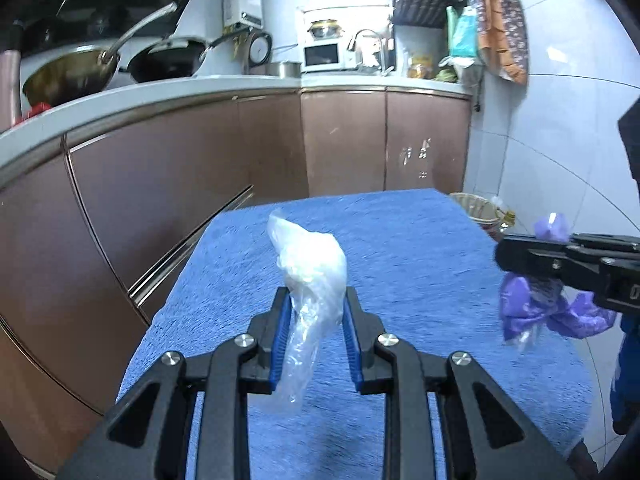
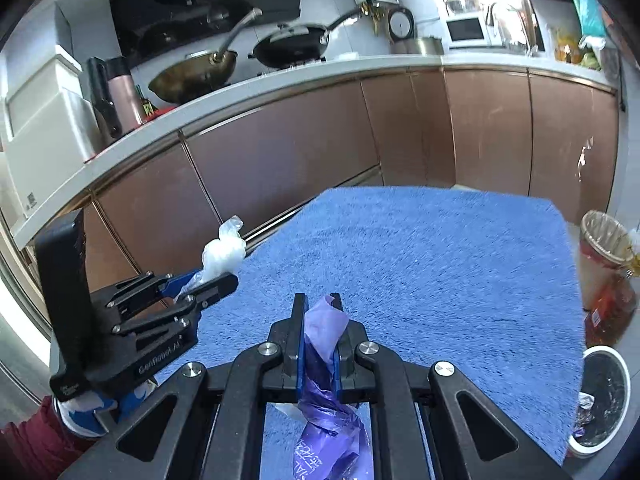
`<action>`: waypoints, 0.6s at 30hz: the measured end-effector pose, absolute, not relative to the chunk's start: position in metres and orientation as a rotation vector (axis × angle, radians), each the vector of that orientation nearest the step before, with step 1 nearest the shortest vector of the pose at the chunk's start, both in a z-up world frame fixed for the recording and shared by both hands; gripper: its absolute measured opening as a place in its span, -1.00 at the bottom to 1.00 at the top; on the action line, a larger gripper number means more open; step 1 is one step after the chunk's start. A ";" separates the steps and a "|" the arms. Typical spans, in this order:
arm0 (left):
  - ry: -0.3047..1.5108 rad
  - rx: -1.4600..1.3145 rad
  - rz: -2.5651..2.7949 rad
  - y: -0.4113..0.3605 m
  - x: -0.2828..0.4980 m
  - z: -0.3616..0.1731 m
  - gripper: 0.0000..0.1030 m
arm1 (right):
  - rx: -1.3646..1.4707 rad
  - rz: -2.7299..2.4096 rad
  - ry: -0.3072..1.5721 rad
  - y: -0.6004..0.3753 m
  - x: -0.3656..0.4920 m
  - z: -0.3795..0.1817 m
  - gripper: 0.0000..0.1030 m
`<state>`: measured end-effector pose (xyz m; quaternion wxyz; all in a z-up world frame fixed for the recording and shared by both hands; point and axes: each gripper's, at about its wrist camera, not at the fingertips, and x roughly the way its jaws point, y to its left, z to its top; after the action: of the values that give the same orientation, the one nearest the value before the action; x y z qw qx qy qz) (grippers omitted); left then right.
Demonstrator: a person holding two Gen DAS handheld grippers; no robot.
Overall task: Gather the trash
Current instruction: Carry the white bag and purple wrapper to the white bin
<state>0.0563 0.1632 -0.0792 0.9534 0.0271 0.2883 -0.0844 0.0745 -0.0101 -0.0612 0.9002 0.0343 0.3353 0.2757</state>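
My left gripper (image 1: 315, 300) is clamped on a crumpled clear plastic bag (image 1: 310, 264), held above the blue shaggy towel-covered table (image 1: 420, 248). The bag's long axis runs along the fingers, its bunched end pointing forward and up past the tips, its tail trailing back between the blue pads (image 1: 283, 320).

My right gripper (image 2: 318, 304) is closed on a twisted purple plastic bag (image 2: 322, 332); it too lies along the fingers, tip forward, with its printed bulk hanging under the jaws.

Only the right wrist view shows the white-rimmed bin (image 2: 600, 396) at the table's right edge with crumpled waste inside, and the lined wastebasket (image 2: 604, 244) beyond it. The left view catches just that basket (image 1: 476, 208) past the far corner.

Brown cabinet fronts (image 1: 200, 168) and woks on the counter (image 2: 196, 72) stand behind.
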 end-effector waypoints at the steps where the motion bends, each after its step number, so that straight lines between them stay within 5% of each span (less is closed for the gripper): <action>1: 0.577 0.060 -0.178 0.159 0.051 -0.075 -0.54 | 0.074 0.570 0.688 -0.012 0.070 -0.059 -0.82; 18: 0.510 0.139 -0.197 0.112 0.018 -0.045 -0.54 | 0.125 0.553 0.580 -0.058 0.025 -0.031 -0.82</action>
<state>0.0182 0.1122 -0.0452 0.9605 0.0685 0.2515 -0.0974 0.0252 -0.0583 -0.0307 0.9189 0.0607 0.2820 0.2691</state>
